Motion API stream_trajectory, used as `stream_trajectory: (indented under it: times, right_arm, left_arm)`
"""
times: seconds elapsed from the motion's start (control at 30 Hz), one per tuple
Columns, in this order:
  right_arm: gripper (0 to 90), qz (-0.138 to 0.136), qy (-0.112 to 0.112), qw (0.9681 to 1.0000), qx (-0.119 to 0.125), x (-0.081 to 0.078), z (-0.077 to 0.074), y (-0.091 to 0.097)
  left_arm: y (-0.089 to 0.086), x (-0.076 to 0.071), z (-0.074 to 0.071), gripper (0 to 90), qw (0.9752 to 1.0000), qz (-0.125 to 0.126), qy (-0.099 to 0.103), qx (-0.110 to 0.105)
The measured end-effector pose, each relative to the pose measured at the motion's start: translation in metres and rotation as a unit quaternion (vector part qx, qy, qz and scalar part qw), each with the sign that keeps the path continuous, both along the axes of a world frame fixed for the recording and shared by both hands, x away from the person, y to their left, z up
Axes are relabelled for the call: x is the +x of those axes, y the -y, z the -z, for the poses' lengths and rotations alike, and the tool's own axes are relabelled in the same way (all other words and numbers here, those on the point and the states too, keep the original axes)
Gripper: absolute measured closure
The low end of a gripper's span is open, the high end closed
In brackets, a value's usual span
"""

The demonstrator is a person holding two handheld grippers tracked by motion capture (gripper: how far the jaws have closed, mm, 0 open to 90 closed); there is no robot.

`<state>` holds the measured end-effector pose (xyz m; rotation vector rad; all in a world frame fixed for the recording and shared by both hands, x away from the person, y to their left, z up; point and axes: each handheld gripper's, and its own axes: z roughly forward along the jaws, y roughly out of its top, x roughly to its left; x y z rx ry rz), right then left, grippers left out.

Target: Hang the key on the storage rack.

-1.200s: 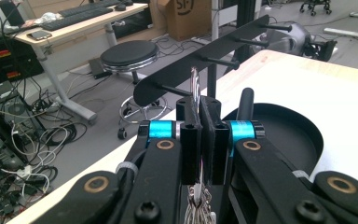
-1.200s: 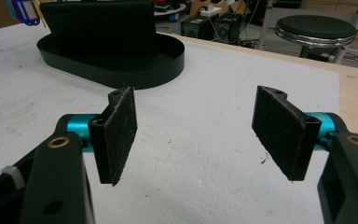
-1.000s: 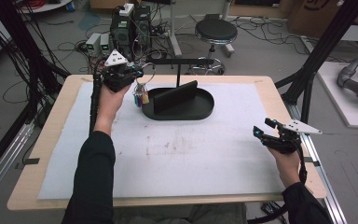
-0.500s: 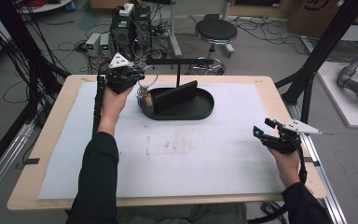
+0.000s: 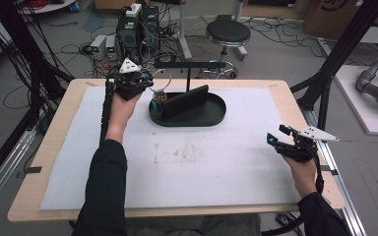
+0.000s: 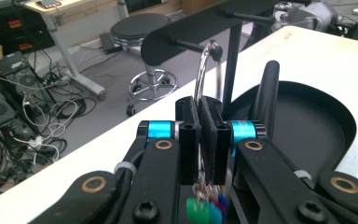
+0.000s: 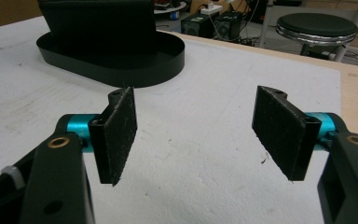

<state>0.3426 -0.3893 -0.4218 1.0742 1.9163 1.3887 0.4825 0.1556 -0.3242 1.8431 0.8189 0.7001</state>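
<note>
The metal ring, a loop of bright wire carrying a bunch of small coloured tags, sits pinched between the pressed-together jaws of the left gripper, its upper curve right against a peg of the black stand that rises from the oval black tray. In the high view the left gripper is at about eleven o'clock on the table, just beside the tray's left end, with the tag bunch hanging below it. Over the last second this gripper has moved up and toward the stand's crossbar, carrying the ring with it; I judge that the ring is being hung on the peg and the step is near its end, with only release left. The left gripper view shows what the high view cannot: the wire meeting the peg, though whether it is fully over the tip is hard to tell. The high view gives the layout instead. The right gripper has stayed at about four o'clock near the table's edge, well apart from the tray; its own view shows the right gripper with jaws spread wide over bare white mat.
</note>
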Motion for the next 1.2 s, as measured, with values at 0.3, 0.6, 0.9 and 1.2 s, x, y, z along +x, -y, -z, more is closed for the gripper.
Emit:
stream_trajectory:
  times: [0.3,0.6,0.9,1.2]
  right_arm:
    - [31.5,0.000,0.001,1.0000,-0.001,0.000,0.000,-0.001]
    - [31.5,0.000,0.001,1.0000,-0.003,0.000,0.000,-0.001]
    - [31.4,0.000,-0.002,1.0000,-0.004,0.000,0.000,-0.001]
    - [31.2,0.004,-0.003,1.0000,-0.003,0.000,0.000,0.000]
  left_arm:
    - [-0.004,-0.001,0.001,73.6,0.9996,-0.023,-0.006,-0.016]
    - [-0.016,-0.020,-0.006,50.6,0.9982,-0.034,0.000,-0.049]
    - [-0.029,-0.059,-0.004,36.6,0.9968,-0.017,0.015,-0.077]
    - [-0.038,-0.107,0.016,24.6,0.9953,0.009,0.033,-0.091]
